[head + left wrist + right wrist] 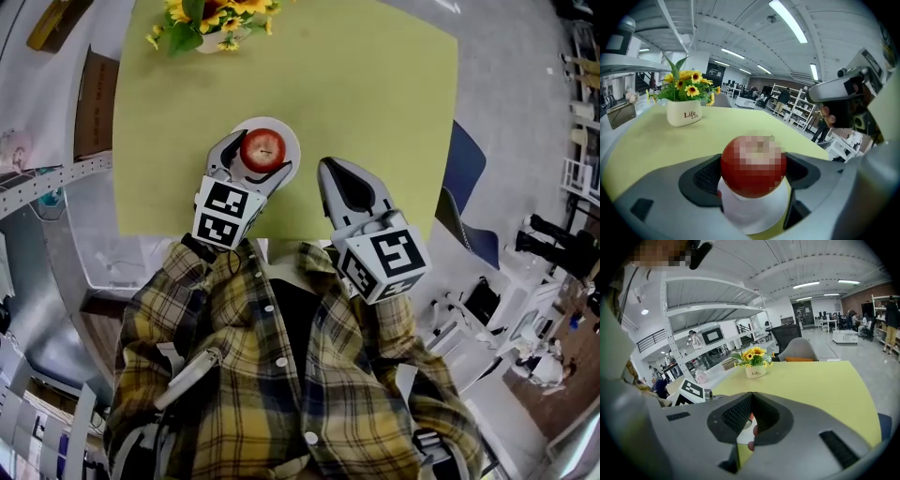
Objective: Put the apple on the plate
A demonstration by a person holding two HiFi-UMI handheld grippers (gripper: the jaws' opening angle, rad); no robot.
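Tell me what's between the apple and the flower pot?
Past the plate rim, only bare green table reaches the flower pot, as the head view shows.

This is looking like a large open-plan office with a workshop side. Long strip lights (787, 21) are glowing along a vaulted white ceiling, tall white metal racks (708, 301) are lining the hall, and people (783, 98) are standing among further shelving (799, 110). A grey office chair (800, 348) is standing at the yellow-green desk (375, 112), where a flower pot (685, 114) is sitting.
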